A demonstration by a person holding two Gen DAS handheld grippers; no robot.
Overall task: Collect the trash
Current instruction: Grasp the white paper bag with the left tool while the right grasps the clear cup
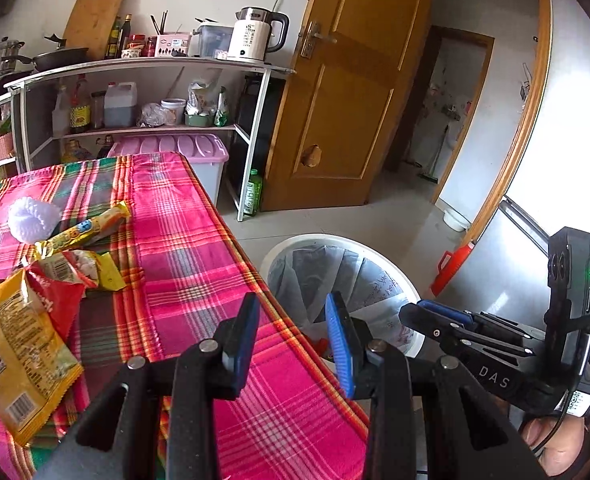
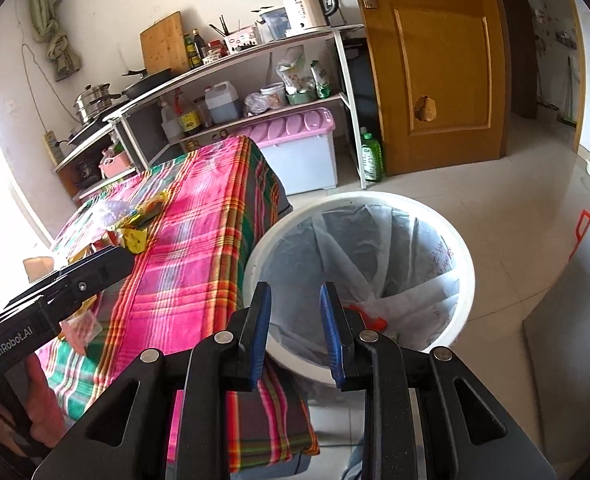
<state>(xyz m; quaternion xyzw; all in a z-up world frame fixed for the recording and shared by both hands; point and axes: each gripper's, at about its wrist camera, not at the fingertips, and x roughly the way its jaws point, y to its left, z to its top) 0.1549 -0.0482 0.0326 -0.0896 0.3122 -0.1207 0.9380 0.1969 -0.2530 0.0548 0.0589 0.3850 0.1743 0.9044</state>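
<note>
Wrappers lie at the left end of the table, on its pink plaid cloth: a big yellow snack bag nearest, a red packet partly under it, a small yellow sweet wrapper behind that, then a long yellow bar wrapper touching a white foam net. None of them touches either tool.

Further right, the left tool hangs over the table's right edge, its blue pads apart with nothing between them. Beside the table stands a white bin lined with a pale bag; in the right wrist view something red lies at its bottom.

The right tool sits over the near rim of the bin, its pads a narrow gap apart and empty. From the left wrist view it shows at the far right, with a thumb below it.
</note>
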